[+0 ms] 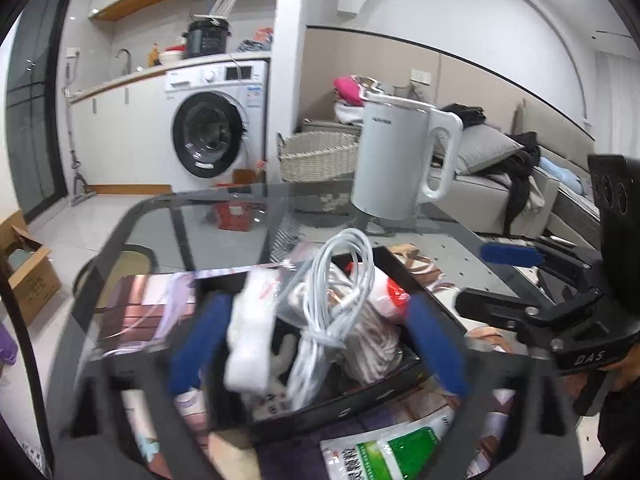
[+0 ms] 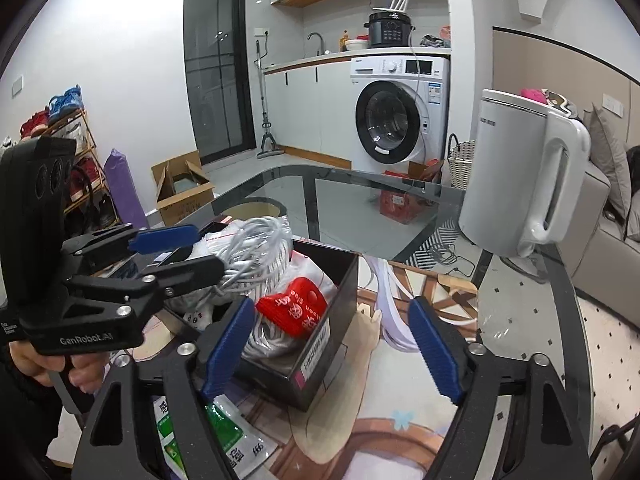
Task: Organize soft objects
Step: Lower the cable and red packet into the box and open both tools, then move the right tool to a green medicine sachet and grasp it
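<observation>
Two hand-held grippers stood open over the black box at lower centre: the left hand-held gripper straddled the coiled white cable and white bundle without pressing them, while the right hand-held gripper held nothing.

A: How do the left tongs stand?
B: Jaws wide apart, pads pressing nothing, low in the frame.
A: And the right tongs?
B: Spread too, gripping nothing. A hand grips the left handle, lower left.
</observation>
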`<state>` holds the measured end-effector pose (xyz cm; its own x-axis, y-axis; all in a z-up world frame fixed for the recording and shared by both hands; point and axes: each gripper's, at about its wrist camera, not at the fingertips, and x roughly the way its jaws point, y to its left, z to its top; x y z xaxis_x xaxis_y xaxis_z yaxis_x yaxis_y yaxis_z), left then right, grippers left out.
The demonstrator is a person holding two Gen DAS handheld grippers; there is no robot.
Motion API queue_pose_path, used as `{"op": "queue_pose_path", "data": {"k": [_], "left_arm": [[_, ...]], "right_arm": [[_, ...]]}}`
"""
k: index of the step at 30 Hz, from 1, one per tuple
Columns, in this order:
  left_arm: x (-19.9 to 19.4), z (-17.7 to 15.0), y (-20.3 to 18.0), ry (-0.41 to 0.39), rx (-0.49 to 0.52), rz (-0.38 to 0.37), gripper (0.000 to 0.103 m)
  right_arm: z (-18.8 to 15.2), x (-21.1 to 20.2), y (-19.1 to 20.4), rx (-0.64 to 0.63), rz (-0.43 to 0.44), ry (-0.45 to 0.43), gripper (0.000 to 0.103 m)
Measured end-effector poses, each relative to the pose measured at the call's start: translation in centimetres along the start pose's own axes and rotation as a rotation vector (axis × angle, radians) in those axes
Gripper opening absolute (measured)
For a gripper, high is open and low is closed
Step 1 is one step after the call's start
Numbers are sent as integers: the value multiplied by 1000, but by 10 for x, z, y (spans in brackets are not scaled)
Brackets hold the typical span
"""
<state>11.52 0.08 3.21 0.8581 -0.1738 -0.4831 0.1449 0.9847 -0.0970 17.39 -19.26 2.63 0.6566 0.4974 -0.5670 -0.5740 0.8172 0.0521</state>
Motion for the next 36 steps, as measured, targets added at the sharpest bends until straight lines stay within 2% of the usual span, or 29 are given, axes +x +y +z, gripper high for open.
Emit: {"op": "queue_pose_path", "data": {"k": [4, 6, 8, 19, 25, 36], "left_arm": [[-13, -3, 3, -8, 6, 24, 103], [-18, -6, 3, -10, 25, 44, 103], [-21, -9, 2, -7, 37, 54, 103], [-33, -26, 0, 49, 39, 52, 103], [-40, -39, -1, 64, 34, 56, 103], [-48, -57, 9, 71, 9, 101, 103]], "right_arm": [[-7, -7, -1, 30, -1, 5, 91], [-11, -9, 1, 39, 5, 18, 100], [-16, -11, 3, 46, 8, 23, 102], [-39, -22, 27, 27, 25, 69, 102], [-59, -19, 36, 37, 17, 156, 102], [-76, 2, 57, 40, 37, 242, 102]]}}
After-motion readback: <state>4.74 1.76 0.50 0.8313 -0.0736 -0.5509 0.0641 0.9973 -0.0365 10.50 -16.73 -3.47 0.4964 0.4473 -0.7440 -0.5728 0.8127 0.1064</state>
